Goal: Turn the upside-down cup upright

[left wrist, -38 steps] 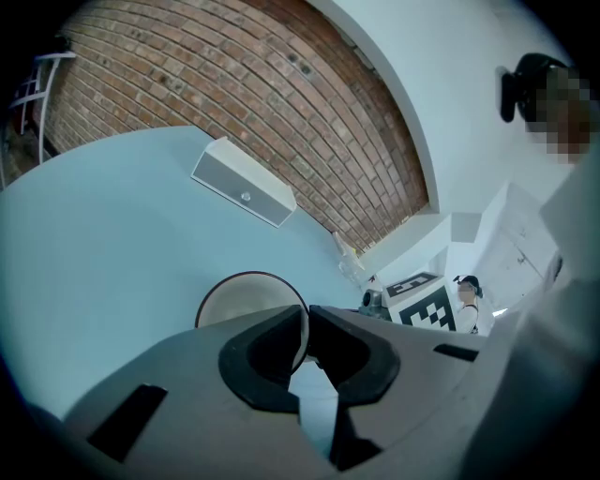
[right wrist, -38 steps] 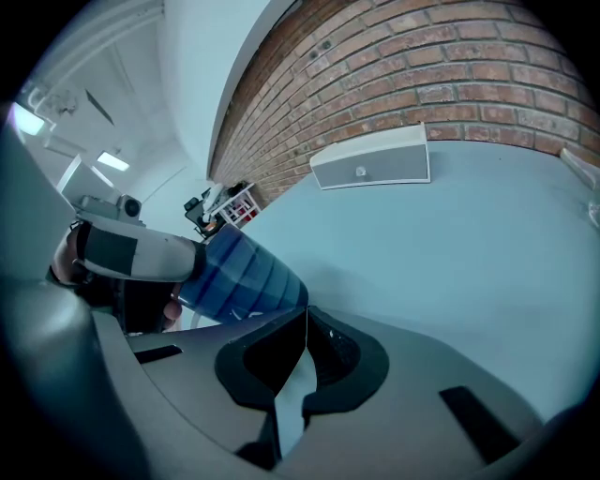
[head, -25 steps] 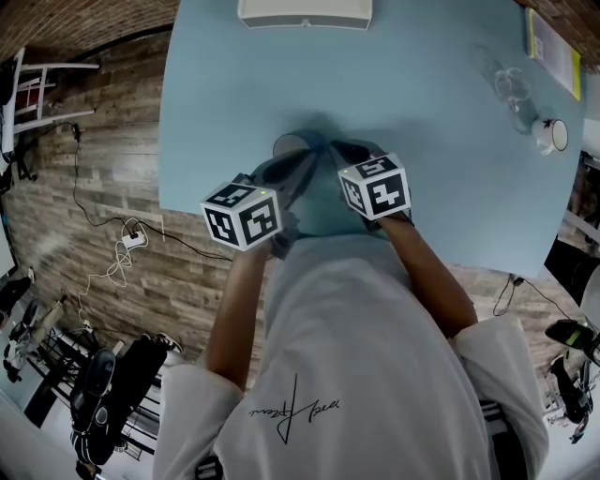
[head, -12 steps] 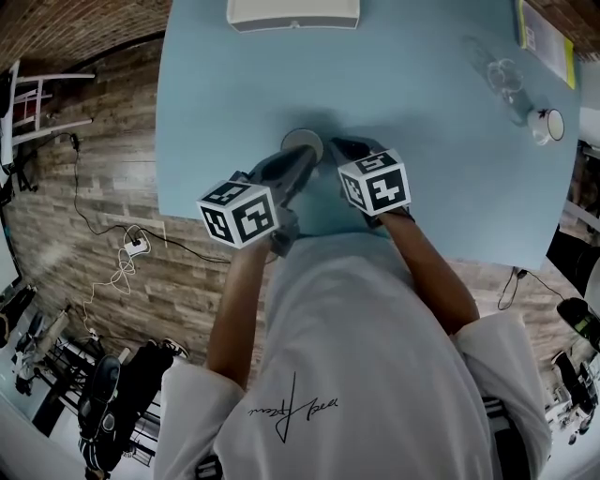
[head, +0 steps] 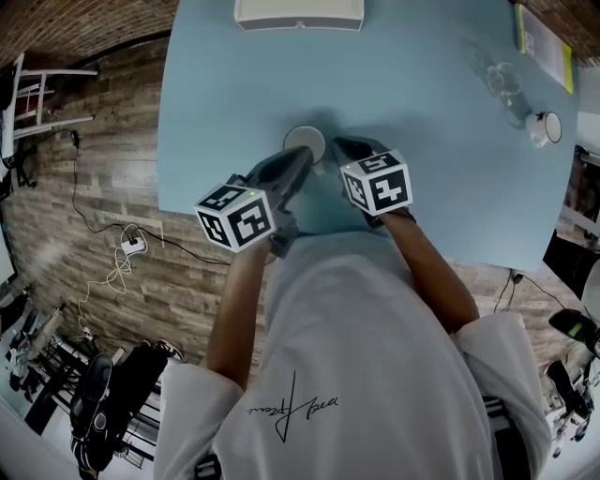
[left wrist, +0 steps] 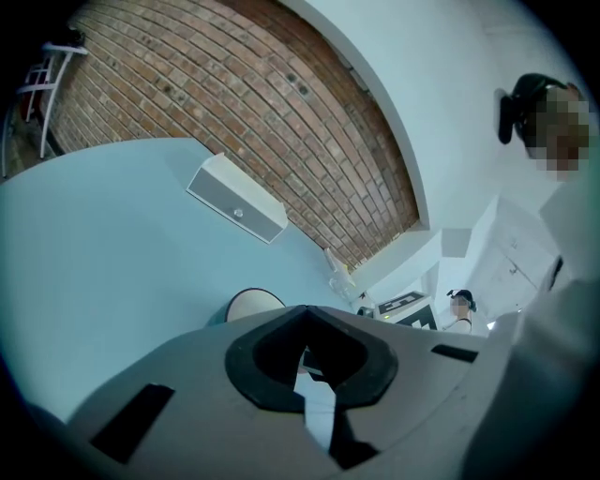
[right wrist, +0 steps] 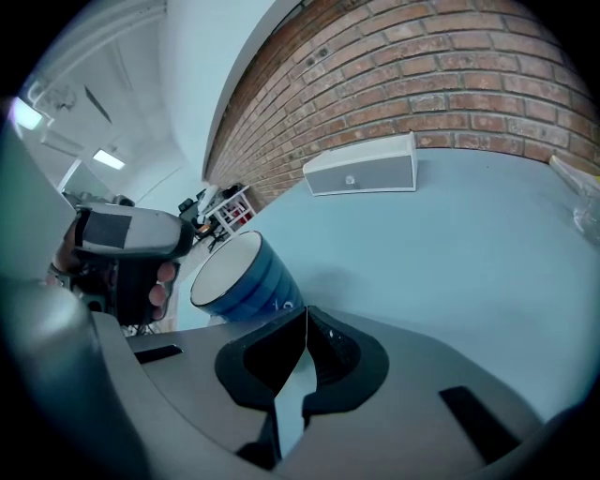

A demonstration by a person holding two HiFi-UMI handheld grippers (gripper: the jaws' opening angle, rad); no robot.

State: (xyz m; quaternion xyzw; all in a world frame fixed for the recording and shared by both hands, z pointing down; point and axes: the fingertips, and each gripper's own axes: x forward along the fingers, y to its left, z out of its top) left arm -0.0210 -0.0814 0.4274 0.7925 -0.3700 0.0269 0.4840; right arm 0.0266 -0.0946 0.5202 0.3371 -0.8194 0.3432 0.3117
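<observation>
Two grippers, both closed, and neither visibly clamps anything. Head view: cup (head: 304, 142) sits on the table (head: 441, 159), well to the person's side of the white box (head: 298, 13) and roughly in line with it, with a white round face showing upward. Farther from the white box again are the left gripper (head: 294, 167) and right gripper (head: 342, 150), tips just either side of the cup. Left gripper view: jaws together with nothing between them. Only a white arc of the cup (left wrist: 253, 302) shows over the left jaw, with the white box beyond. Right gripper view: jaws meet at the tips with nothing between them. The blue cup (right wrist: 246, 277) lies just past them on the white-box side, tilted, its white inside open up-left. Its base is hidden behind the jaws, so contact can't be confirmed. Judgement: the flip is mostly through but not finished. The next move likely calls for tipping the cup onto its base, gently so it doesn't roll, then backing both tips off.
</observation>
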